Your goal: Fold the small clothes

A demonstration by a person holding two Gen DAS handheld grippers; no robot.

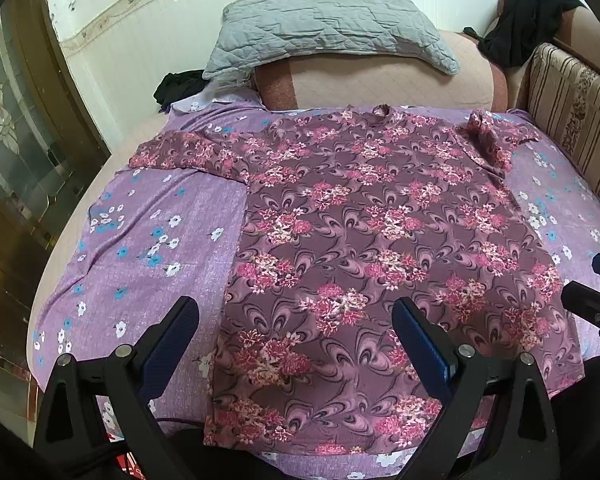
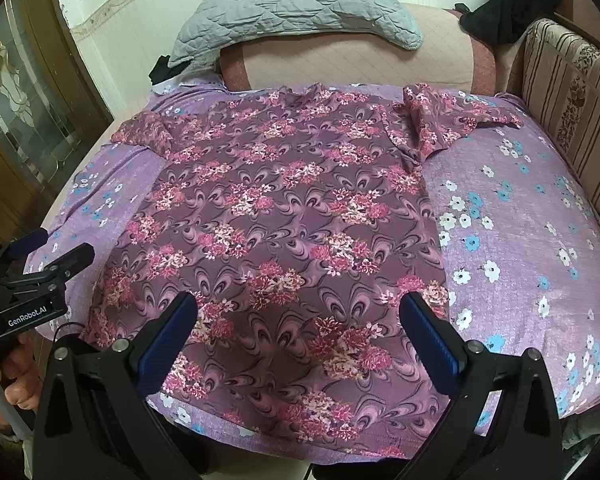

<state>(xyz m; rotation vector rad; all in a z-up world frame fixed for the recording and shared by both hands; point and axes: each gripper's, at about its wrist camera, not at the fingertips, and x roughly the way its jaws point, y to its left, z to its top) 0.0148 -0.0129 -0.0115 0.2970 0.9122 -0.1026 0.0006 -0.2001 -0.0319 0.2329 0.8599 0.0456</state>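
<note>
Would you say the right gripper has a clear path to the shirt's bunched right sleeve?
Probably yes: the right gripper is open above the floral shirt, and nothing lies between it and the bunched sleeve.

The shirt (image 1: pixel 384 240) lies flat on the bed sheet (image 1: pixel 160 240), filling the middle of the frame, collar toward the top. One sleeve (image 1: pixel 180 152) extends to the left; the other sleeve (image 1: pixel 492 140) lies bunched at upper right. The pillow (image 1: pixel 324 28) rests behind the shirt, at top centre. The left tool (image 1: pixel 296 344) sits at the bottom edge, above the hem. The headboard (image 1: pixel 572 96) stands at right.
</note>
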